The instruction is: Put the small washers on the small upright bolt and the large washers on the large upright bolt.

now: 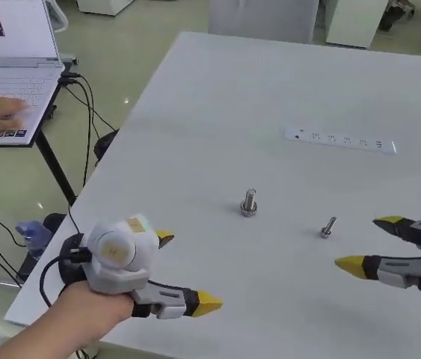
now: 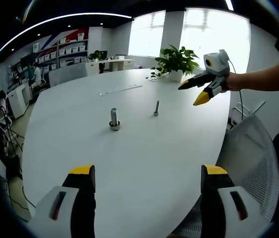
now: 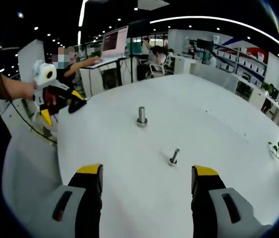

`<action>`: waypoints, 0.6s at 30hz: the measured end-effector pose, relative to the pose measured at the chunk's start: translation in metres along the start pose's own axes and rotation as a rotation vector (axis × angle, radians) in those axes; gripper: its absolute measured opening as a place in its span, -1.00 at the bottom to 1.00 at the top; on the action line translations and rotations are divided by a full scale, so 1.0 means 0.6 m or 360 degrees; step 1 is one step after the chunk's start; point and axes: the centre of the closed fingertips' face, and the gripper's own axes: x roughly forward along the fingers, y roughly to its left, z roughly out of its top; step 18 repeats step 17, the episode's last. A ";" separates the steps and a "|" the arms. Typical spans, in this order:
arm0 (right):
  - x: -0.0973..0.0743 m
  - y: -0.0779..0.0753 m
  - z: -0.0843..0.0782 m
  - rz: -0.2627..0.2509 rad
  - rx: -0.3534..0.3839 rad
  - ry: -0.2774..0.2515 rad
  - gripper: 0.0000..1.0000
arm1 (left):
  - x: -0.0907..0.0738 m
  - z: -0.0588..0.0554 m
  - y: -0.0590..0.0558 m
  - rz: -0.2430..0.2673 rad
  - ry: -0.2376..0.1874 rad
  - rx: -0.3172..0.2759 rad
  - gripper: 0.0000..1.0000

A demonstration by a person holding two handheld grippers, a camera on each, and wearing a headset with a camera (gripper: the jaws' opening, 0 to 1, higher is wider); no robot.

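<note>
So, both claws are gaping wide and holding nothing: the left gripper [image 1: 186, 270] hovers by the near-left edge of the table [image 1: 217, 112], and the right gripper [image 1: 370, 242] hangs just right of the small bolt [image 1: 328, 226], with the large bolt [image 1: 249, 202] standing mid-table. I count 2 bolts, 2 grippers and 1 power strip [image 1: 341, 140], plus what look like washers [image 1: 249, 212] ringing the large bolt's foot, too small to count. My guess is most are on, so I'd come in slowly from above and avoid knocking the skinny bolt.
</note>
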 end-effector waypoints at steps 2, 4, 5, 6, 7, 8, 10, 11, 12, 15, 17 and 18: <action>-0.003 0.006 -0.013 -0.0001 0.0029 -0.0008 0.54 | 0.002 0.000 -0.002 -0.0005 0.0003 -0.0001 0.76; -0.008 0.011 -0.029 -0.0009 0.0036 -0.0007 0.58 | 0.003 0.002 -0.002 -0.0004 -0.0007 0.0004 0.76; -0.011 0.012 -0.034 -0.0014 0.0053 -0.0015 0.60 | 0.004 0.003 -0.004 -0.0010 -0.0013 -0.0001 0.77; -0.014 0.013 -0.039 -0.0013 0.0083 -0.0029 0.62 | 0.004 0.004 -0.004 -0.0012 -0.0016 -0.0004 0.77; -0.017 0.012 -0.043 -0.0016 0.0091 -0.0033 0.64 | 0.005 0.005 -0.005 -0.0015 -0.0022 -0.0004 0.78; -0.020 0.011 -0.049 -0.0022 0.0098 -0.0044 0.67 | 0.005 0.005 -0.006 -0.0018 -0.0027 -0.0007 0.79; -0.023 0.010 -0.058 -0.0017 0.0113 -0.0058 0.73 | 0.007 0.002 -0.009 -0.0029 -0.0020 -0.0013 0.79; -0.025 0.011 -0.062 -0.0017 0.0119 -0.0055 0.76 | 0.008 0.001 -0.010 -0.0032 -0.0016 -0.0016 0.79; -0.027 0.012 -0.064 -0.0012 0.0125 -0.0061 0.78 | 0.008 0.000 -0.011 -0.0035 -0.0018 -0.0017 0.79; -0.030 0.021 -0.063 0.0011 0.0151 -0.0121 0.89 | 0.007 -0.002 -0.016 -0.0042 -0.0022 -0.0033 0.80; -0.029 0.026 -0.061 0.0020 0.0157 -0.0151 0.94 | 0.008 -0.001 -0.016 -0.0044 -0.0033 -0.0051 0.80; -0.029 0.026 -0.061 0.0020 0.0157 -0.0151 0.94 | 0.008 -0.001 -0.016 -0.0044 -0.0033 -0.0051 0.80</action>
